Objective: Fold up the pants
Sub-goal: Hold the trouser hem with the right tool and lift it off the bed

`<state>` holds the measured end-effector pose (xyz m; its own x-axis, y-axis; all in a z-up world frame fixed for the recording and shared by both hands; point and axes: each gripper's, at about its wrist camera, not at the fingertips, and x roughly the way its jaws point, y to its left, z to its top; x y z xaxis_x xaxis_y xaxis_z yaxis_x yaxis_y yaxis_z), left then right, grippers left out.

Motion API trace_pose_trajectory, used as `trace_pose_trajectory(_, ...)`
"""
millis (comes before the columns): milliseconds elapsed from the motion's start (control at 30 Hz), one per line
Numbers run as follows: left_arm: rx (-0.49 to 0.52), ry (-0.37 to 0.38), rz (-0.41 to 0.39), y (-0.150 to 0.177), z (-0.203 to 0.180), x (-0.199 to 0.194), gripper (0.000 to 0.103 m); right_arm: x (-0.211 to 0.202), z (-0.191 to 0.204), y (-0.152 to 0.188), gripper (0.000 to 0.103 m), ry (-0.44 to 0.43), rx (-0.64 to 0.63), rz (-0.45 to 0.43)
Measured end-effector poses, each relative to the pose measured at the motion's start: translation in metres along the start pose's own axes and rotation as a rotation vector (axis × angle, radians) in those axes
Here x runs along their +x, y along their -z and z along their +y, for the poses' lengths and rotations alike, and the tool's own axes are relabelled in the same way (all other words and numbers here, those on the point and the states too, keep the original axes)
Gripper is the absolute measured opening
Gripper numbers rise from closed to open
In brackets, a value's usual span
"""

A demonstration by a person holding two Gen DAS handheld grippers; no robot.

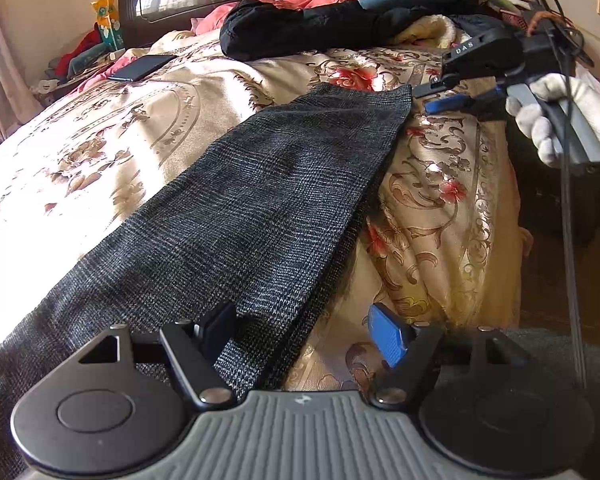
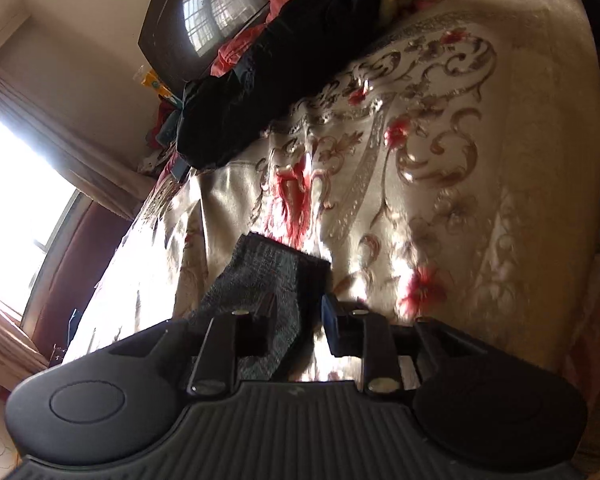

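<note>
Left wrist view: pants (image 1: 236,216) lie between both open claws, left claw (image 1: 304,334), right claw (image 1: 436,98).

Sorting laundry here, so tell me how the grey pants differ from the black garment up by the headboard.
The grey pants are a speckled tweed-like weave; the black garment is plain and smooth. The grey pants lie flat and stretched along the bed's edge; the black garment sits bunched in a heap. An open tool flanks each end of the grey pants; none is near the black garment. Both rest on the floral bedspread.
</note>
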<state>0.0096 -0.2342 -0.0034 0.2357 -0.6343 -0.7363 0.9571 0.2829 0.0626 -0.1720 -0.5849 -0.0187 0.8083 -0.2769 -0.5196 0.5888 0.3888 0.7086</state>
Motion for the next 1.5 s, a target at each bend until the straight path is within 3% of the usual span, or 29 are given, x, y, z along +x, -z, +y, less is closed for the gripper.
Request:
trace_pose_trajectory(100,0.006,-0.005,0.006,0.0,0.0,-0.001,0.084,0.011,0.0,0.012,0.027,-0.035,0.028,0.059)
trace_pose_trajectory(200,0.002,-0.008,0.009,-0.001,0.001,-0.002,0.084,0.023,0.006,0.018,0.024,-0.027,0.019,0.067)
trace_pose_trajectory(400,-0.031,-0.005,0.001,0.001,0.005,-0.002,0.084,0.025,0.0,0.022,0.028,-0.125,0.12,0.068)
trace_pose_trajectory(467,-0.044,-0.003,-0.003,0.0,0.006,0.0,0.084,0.036,-0.004,0.021,0.025,-0.11,0.141,0.075)
trace_pose_trajectory(600,-0.049,-0.001,-0.009,-0.004,0.006,0.001,0.084,0.05,-0.003,0.019,0.022,-0.163,0.175,0.04)
trace_pose_trajectory(733,-0.047,0.002,-0.005,-0.003,0.006,0.001,0.084,0.043,-0.007,0.023,0.027,-0.278,0.223,-0.01)
trace_pose_trajectory(800,-0.037,-0.003,-0.003,-0.003,0.006,0.002,0.084,0.055,-0.008,0.022,0.02,-0.214,0.208,0.004)
trace_pose_trajectory(867,-0.043,-0.007,-0.011,-0.005,0.007,0.0,0.084,0.065,-0.007,0.021,0.016,-0.211,0.204,0.024)
trace_pose_trajectory(900,-0.051,-0.01,-0.022,-0.006,0.008,-0.003,0.084,0.064,-0.005,0.02,0.019,-0.214,0.215,0.023)
trace_pose_trajectory(1000,-0.09,-0.014,-0.049,-0.007,0.012,-0.005,0.084,0.061,-0.001,0.02,0.038,-0.279,0.206,0.002)
trace_pose_trajectory(1067,-0.124,-0.012,-0.017,-0.002,0.015,0.008,0.084,0.074,0.002,0.019,0.033,-0.249,0.191,0.017)
trace_pose_trajectory(1133,-0.105,-0.03,-0.022,0.001,0.009,0.012,0.087,0.085,0.008,0.014,0.008,-0.176,0.198,0.05)
trace_pose_trajectory(1200,-0.08,-0.029,-0.025,0.0,0.004,0.009,0.087,0.08,0.013,0.012,0.008,-0.224,0.224,0.037)
trace_pose_trajectory(1333,-0.122,-0.031,-0.047,0.007,0.011,-0.002,0.087,0.047,0.041,0.008,0.008,-0.3,0.16,-0.025)
trace_pose_trajectory(1500,-0.234,-0.111,-0.129,0.025,0.039,-0.041,0.087,0.032,0.112,0.019,0.008,-0.333,-0.039,-0.02)
